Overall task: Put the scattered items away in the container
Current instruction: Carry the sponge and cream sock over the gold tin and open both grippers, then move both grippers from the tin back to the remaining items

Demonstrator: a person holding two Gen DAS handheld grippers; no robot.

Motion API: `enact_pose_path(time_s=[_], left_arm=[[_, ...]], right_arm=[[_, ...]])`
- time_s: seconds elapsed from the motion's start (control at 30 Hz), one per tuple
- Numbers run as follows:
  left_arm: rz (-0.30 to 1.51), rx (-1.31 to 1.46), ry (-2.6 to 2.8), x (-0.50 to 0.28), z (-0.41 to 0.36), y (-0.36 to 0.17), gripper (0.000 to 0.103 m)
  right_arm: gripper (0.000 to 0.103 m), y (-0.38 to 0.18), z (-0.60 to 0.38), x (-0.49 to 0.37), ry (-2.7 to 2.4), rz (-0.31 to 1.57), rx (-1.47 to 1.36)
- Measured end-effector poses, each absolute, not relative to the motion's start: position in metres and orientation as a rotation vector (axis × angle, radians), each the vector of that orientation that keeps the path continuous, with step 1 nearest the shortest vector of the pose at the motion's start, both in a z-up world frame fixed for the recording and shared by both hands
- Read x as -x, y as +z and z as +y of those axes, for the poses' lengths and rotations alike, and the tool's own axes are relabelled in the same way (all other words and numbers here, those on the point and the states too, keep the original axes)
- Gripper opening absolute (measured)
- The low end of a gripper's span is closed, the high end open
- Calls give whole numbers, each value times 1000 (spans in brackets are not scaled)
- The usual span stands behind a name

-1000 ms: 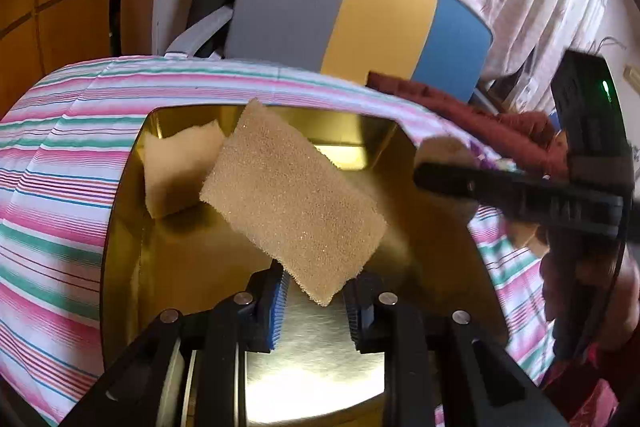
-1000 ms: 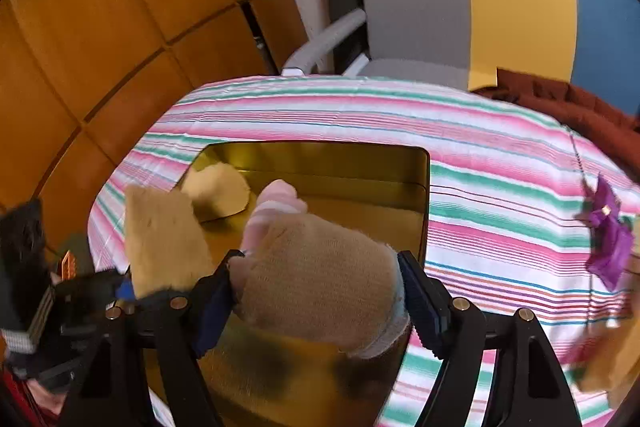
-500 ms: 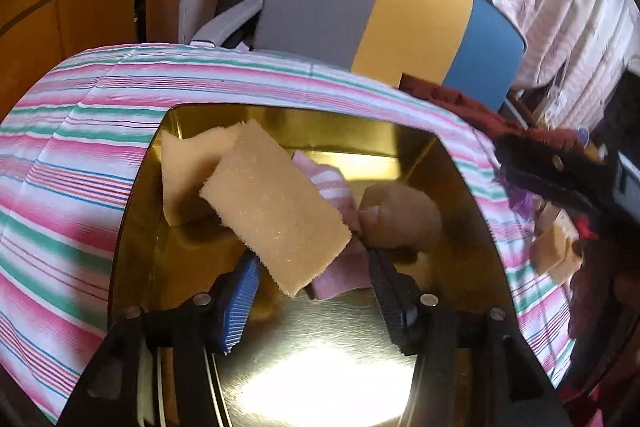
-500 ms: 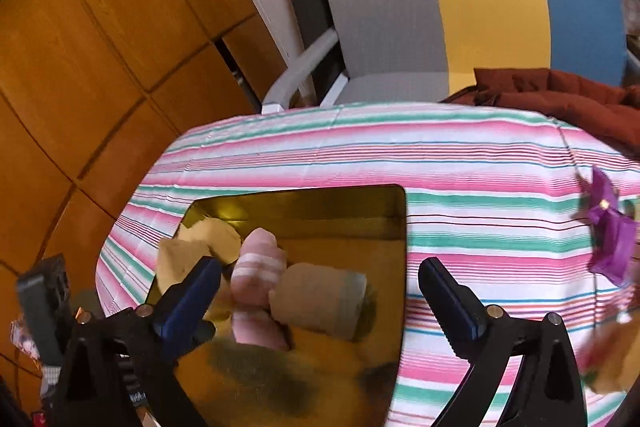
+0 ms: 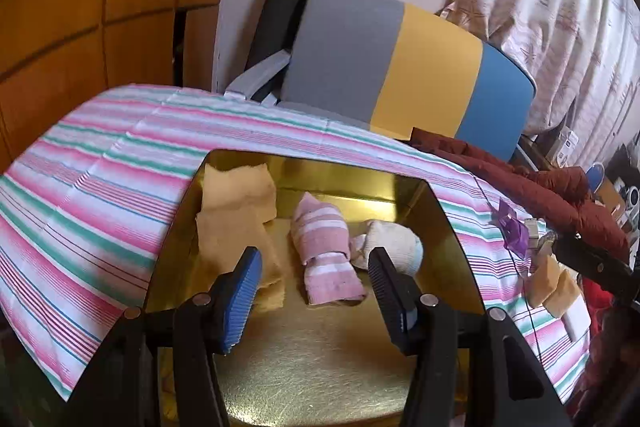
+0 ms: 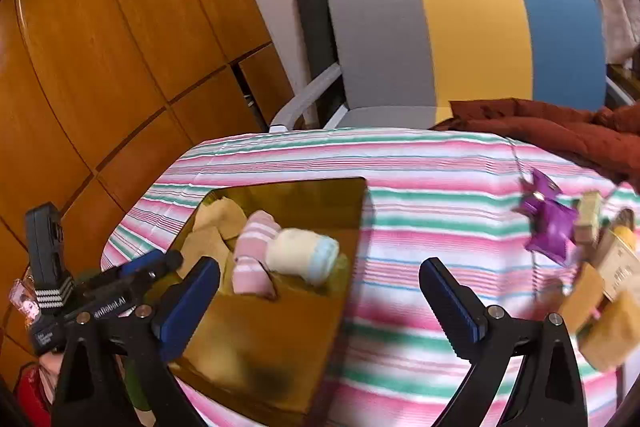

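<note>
A gold tin point(image 5: 320, 367) point(image 6: 280, 327) sits on the striped tablecloth. Inside lie two tan sponges point(image 5: 236, 203), a pink striped sock roll point(image 5: 324, 247) point(image 6: 252, 255) and a cream sock roll point(image 5: 394, 243) point(image 6: 300, 255). My left gripper point(image 5: 316, 287) is open and empty above the tin's near part. My right gripper point(image 6: 320, 303) is open and empty over the tin's right edge. A purple item point(image 6: 548, 223) point(image 5: 512, 231) and more tan sponges point(image 6: 608, 327) point(image 5: 554, 283) lie on the cloth to the right.
A chair with a grey, yellow and blue back point(image 5: 400, 67) stands behind the table. A dark red garment point(image 5: 540, 187) lies at the far right edge. Wooden panelling point(image 6: 100, 67) is on the left.
My left gripper opened and dropped the tan sponge into the tin. My right gripper opened, released the cream sock roll into the tin, and drew back to the right.
</note>
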State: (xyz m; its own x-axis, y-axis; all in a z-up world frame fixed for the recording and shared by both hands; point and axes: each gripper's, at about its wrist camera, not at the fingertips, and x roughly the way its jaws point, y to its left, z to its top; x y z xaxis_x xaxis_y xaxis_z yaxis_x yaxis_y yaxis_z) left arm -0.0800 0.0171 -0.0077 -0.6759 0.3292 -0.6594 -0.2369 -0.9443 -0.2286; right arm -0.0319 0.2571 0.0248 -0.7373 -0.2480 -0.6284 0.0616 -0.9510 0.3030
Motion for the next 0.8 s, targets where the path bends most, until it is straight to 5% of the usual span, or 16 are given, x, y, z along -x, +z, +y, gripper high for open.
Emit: enact_pose_path(time_s=[0.27,0.8], left_arm=[[-410,1024,2514,65,27,0,56],[-145,1032,2243,8,149,-4,56]], right_arm=[[101,13,314,-8,-2859,-383,-1133],[101,-2,465,-77,-3147,-598,-1246]])
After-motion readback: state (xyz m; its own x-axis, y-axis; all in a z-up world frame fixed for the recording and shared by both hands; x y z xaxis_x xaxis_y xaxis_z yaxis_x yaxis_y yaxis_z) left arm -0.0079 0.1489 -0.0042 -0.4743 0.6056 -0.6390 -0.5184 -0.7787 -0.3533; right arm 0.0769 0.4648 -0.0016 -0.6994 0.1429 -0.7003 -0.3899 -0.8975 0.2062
